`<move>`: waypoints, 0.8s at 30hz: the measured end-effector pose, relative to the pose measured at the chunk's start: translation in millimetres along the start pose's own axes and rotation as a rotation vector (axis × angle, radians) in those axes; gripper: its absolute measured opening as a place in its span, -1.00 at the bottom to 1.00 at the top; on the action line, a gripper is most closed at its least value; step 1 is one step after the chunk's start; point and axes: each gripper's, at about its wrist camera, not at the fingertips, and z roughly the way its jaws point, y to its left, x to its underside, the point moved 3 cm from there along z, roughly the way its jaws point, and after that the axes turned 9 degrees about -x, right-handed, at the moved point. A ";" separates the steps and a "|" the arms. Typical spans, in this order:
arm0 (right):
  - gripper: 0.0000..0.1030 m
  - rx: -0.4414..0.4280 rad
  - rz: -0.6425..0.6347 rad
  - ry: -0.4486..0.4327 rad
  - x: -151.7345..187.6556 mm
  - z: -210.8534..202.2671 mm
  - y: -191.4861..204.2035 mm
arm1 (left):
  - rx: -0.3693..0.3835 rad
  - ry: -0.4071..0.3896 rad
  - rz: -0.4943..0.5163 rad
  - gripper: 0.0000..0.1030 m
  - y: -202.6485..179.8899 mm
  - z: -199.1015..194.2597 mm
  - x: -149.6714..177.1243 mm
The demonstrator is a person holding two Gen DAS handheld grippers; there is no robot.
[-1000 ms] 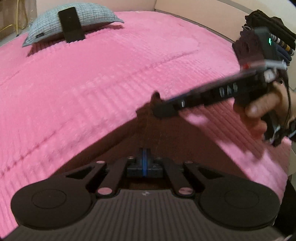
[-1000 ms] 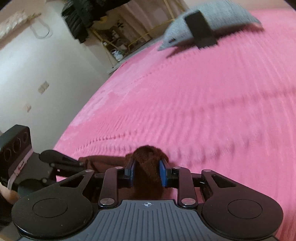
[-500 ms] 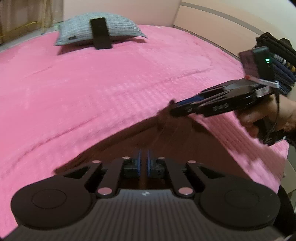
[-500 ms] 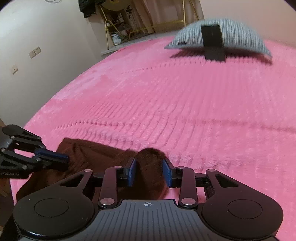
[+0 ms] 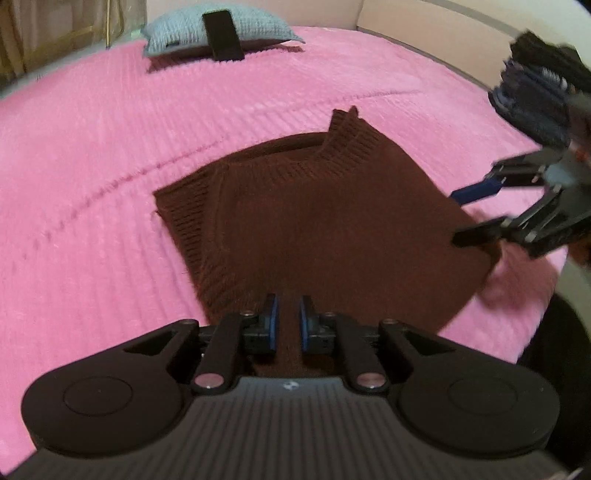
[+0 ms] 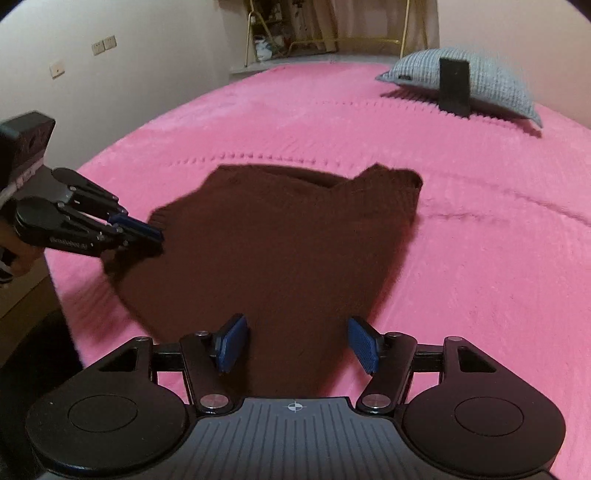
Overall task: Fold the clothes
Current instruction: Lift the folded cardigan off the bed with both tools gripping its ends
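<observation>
A dark brown knit sweater lies folded on the pink bedspread, ribbed collar at the far side; it also shows in the right wrist view. My left gripper sits at the sweater's near edge, jaws slightly parted with brown fabric between the pads. It also shows at the left of the right wrist view. My right gripper is open wide over the sweater's near edge, holding nothing. It also shows at the right of the left wrist view.
A grey pillow with a black device on it lies at the far end of the bed, also in the right wrist view. A stack of folded dark clothes sits at the right. The bed's edge is near.
The sweater has been laid flat on the bed. My right gripper opened and let go of the fabric. My left gripper's jaws parted slightly.
</observation>
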 end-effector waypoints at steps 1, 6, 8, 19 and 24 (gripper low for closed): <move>0.24 0.008 -0.013 -0.007 1.5 -5.9 6.5 | -0.015 -0.010 0.028 -0.67 -1.9 -6.1 2.5; 0.24 0.069 -0.310 0.045 21.2 -12.9 59.9 | -0.121 -0.124 0.321 -0.08 -28.6 -37.2 34.0; 0.24 0.108 -0.461 0.093 31.6 -4.0 78.7 | -0.151 -0.156 0.434 -0.08 -41.3 -43.0 47.9; -0.28 0.246 -0.809 0.261 49.3 60.4 88.9 | -0.305 -0.252 0.885 0.27 -97.0 -24.4 87.9; -0.53 0.230 -0.774 0.227 31.1 43.5 80.8 | -0.361 -0.255 0.981 0.27 -104.8 -13.3 89.6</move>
